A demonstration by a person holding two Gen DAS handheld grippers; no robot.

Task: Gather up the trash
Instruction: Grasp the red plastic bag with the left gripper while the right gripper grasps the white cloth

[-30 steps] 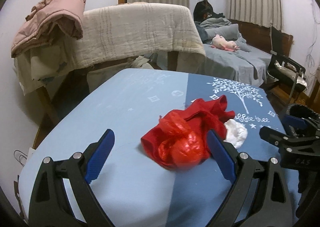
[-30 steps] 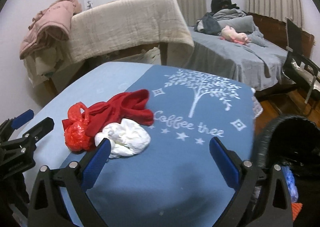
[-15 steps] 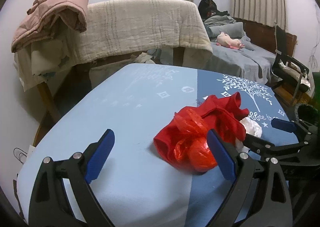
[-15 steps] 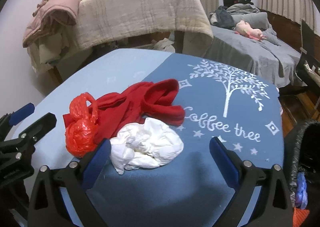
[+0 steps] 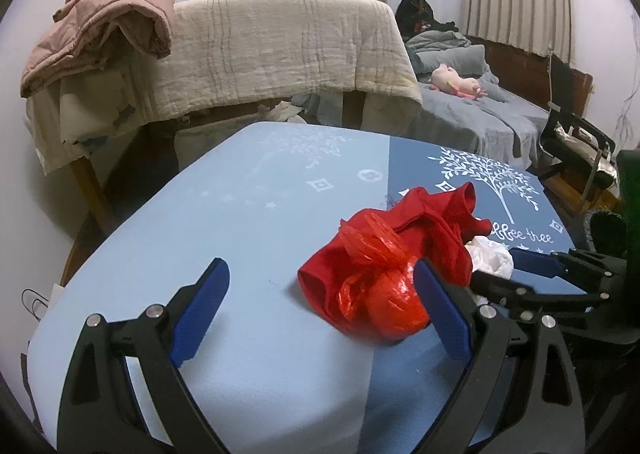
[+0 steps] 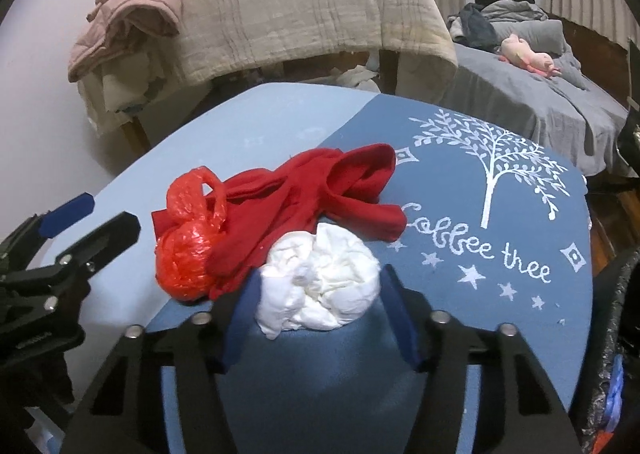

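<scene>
A white crumpled paper wad point(image 6: 320, 290) lies on the blue table point(image 6: 480, 334), right beside a red cloth point(image 6: 320, 189) and a red plastic bag point(image 6: 184, 254). My right gripper point(image 6: 320, 290) is closing around the wad, its blue pads touching both sides. In the left wrist view, my left gripper point(image 5: 320, 274) stands open and low over the table. The red plastic bag point(image 5: 384, 302) sits against the inside of its right finger, and nothing is gripped. The right gripper point(image 5: 500, 266) shows there at the white wad point(image 5: 490, 260), behind the red cloth point(image 5: 432, 221).
A black trash bag point(image 6: 616, 314) hangs open off the table's right edge. Behind the table are a beige blanket point(image 5: 280, 41) draped over a wooden frame, a pink jacket point(image 5: 108, 21), a grey bed point(image 5: 480, 113) and a black chair point(image 5: 576, 149).
The right gripper moved forward and down onto the white wad, and its jaws narrowed from wide apart to touching it. The left gripper barely moved and stays open.
</scene>
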